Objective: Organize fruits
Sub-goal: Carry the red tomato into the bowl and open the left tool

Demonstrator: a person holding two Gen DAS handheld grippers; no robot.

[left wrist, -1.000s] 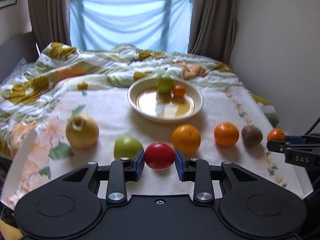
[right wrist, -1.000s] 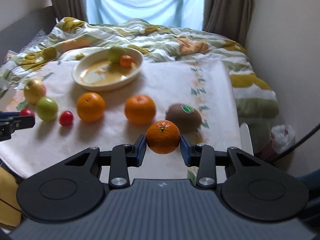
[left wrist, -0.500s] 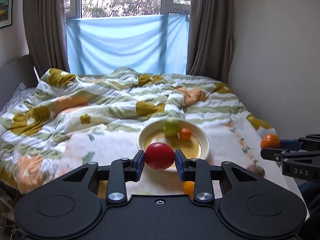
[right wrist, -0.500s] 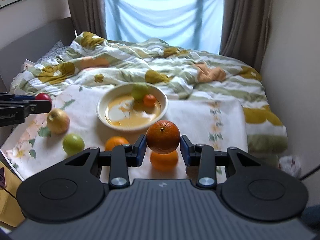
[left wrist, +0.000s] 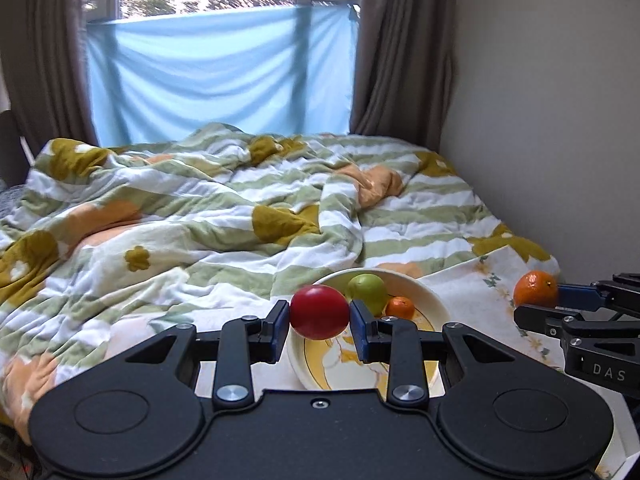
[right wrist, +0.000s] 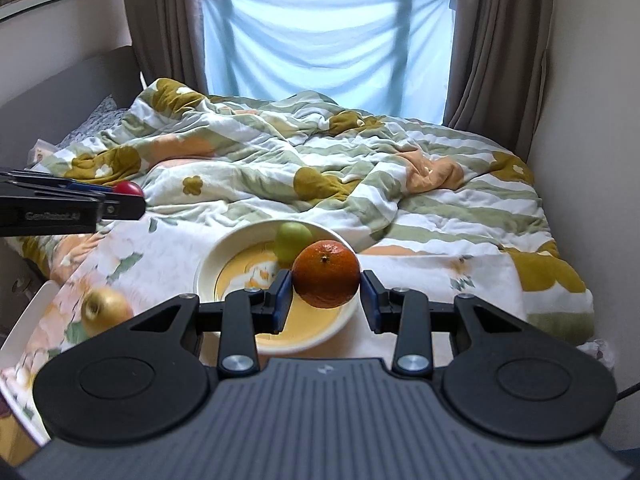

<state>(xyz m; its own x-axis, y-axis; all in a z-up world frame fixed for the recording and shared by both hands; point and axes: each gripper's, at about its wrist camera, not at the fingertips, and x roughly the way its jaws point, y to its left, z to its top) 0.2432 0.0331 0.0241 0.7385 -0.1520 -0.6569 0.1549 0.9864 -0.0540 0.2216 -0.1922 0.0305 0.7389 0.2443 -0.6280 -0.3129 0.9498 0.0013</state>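
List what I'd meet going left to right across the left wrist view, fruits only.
Red fruit held in the left tongs → green fruit in the bowl → small orange fruit in the bowl → orange held in the right tongs.

My left gripper (left wrist: pixel 319 317) is clamped on a red fruit (left wrist: pixel 319 312) between its pads, tilted downward; my right gripper (right wrist: pixel 326 280) pinches an orange (right wrist: pixel 326 274) likewise, both raised.
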